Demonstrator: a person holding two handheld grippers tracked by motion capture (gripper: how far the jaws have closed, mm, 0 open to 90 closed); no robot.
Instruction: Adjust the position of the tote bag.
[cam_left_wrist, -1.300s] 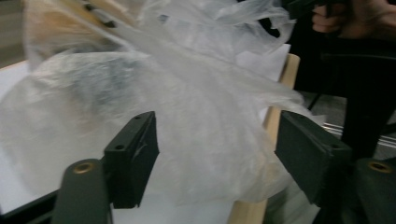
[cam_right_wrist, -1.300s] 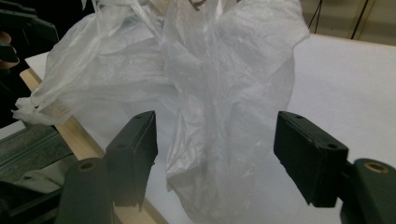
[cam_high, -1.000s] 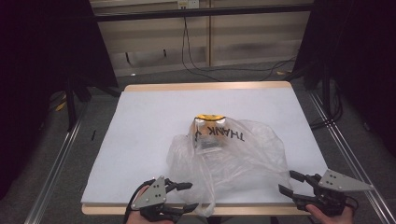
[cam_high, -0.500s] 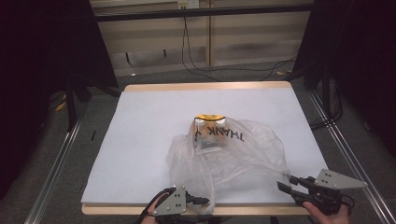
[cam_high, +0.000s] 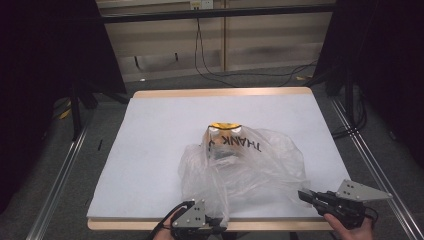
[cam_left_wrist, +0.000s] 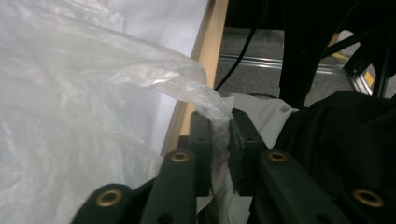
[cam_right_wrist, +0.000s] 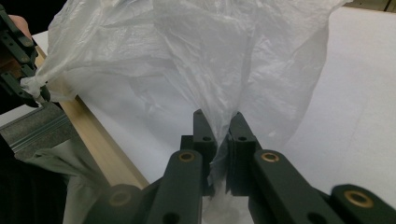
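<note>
Since a second ago, the left gripper has slid toward the table's near edge, and both grippers' jaws have just been closing on the clear plastic bag. The left gripper now sits at the near wooden edge of the table, pinching a twisted bag corner that overhangs the edge. The right gripper rests near the near right corner, jaws narrow, clamping a fold of bag film. The bag lies crumpled between them, toward the near middle, with a yellow-lidded container inside. The far half of the white surface lies open.
</note>
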